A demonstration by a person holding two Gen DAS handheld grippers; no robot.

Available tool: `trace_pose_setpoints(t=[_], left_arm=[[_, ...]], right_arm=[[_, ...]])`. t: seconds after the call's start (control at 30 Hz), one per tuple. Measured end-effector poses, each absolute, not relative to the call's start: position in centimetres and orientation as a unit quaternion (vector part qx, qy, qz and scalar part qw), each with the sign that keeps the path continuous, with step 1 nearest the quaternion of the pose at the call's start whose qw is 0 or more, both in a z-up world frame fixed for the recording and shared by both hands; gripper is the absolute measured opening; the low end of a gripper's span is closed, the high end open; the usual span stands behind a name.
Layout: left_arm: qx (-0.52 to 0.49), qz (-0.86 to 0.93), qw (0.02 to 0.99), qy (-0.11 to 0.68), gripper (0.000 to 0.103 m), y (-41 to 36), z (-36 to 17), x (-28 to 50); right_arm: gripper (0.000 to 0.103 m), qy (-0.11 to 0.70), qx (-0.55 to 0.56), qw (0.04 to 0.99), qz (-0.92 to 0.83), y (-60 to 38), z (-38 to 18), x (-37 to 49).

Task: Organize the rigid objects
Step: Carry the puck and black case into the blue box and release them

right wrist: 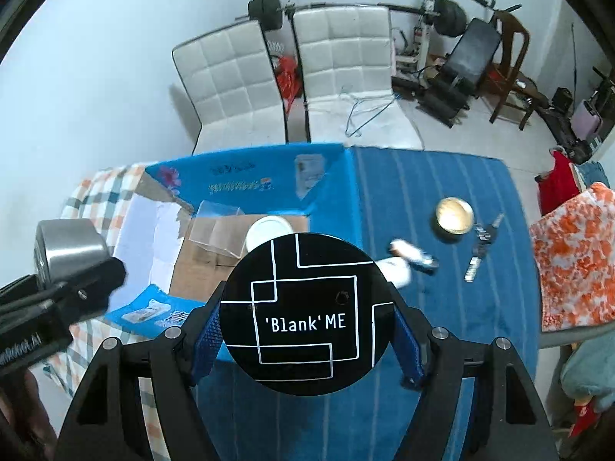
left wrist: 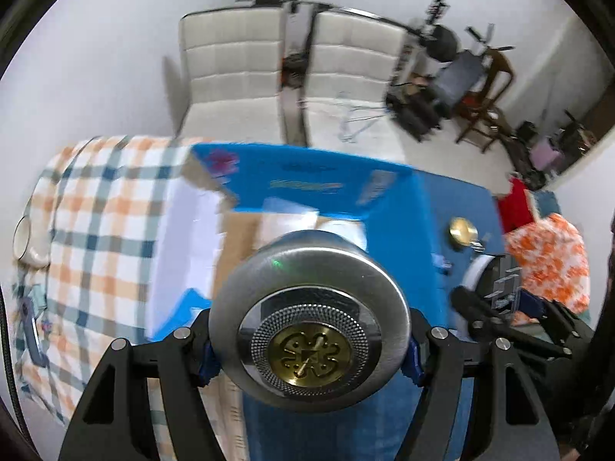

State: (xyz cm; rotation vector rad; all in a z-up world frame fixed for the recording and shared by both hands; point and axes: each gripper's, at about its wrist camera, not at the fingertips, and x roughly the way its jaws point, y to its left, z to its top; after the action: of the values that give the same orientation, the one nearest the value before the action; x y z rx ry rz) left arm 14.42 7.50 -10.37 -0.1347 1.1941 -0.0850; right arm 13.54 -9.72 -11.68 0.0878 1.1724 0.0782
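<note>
Metal fills the lower middle of the left wrist view: a round silver tin (left wrist: 309, 320) with a brass-coloured ornament on its lid sits clamped between the blue-padded fingers of the left gripper (left wrist: 310, 353), lifted above the table. Behind it, in the centre of that frame, an open cardboard box (left wrist: 238, 238) with blue printed flaps stands on the table, a white round lid or cup partly visible inside it. In the right wrist view the right gripper (right wrist: 307, 342) is closed on a round black compact (right wrist: 305, 315), lettered 'Blank' ME with white line patterns, which takes up the lower centre of the frame. The same box appears just beyond it, with a clear plastic container (right wrist: 215, 230) and a white round container (right wrist: 269, 232) resting inside. To the right of the box, on the blue striped cloth (right wrist: 423, 192) covering that side of the table, lie a small gold tin (right wrist: 454, 216), a bunch of keys (right wrist: 482, 246) just beside it, and a blurred white and dark object nearer the compact. A checked orange and blue cloth (left wrist: 96, 211) covers the left part of the table. Two white padded chairs (right wrist: 269, 73) stand beyond the table, and a weight bench with a barbell (right wrist: 453, 38) occupies the upper right of the frame.
</note>
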Motion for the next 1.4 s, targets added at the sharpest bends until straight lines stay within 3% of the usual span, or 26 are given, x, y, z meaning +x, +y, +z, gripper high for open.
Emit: trace_pose_setpoints(t=[0.2,0.5,0.7,1.13,1.4], left_arm=[[-0.034,0.007,0.794,0.606,0.069,12.1,-16.7,18.6],[0.045,0.013,0.761,0.647,0.069,11.8,-23.5,24.4],[0.058,0.006,0.741,0.669,0.069,11.1,-25.8,26.0],[-0.038,-0.016,0.708,0.705,0.069,12.5,-27.2,26.5],[-0.043,-0.021,0.689,0.723,0.069,12.4,-28.6,27.1]], right_arm=[[0.077,0.597,0.009,0.802,0.023,-6.2,-17.6,16.6],[0.077,0.661,-0.011,0.750,-0.015,-4.5,-25.2,19.5],[0.077,0.684,-0.023,0.729,-0.027,-3.9,-27.7,20.9],[0.077,0.719,0.017,0.694,-0.001,-4.4,-31.5,23.0],[0.077,0.725,0.035,0.688,0.002,-4.9,-33.0,24.1]])
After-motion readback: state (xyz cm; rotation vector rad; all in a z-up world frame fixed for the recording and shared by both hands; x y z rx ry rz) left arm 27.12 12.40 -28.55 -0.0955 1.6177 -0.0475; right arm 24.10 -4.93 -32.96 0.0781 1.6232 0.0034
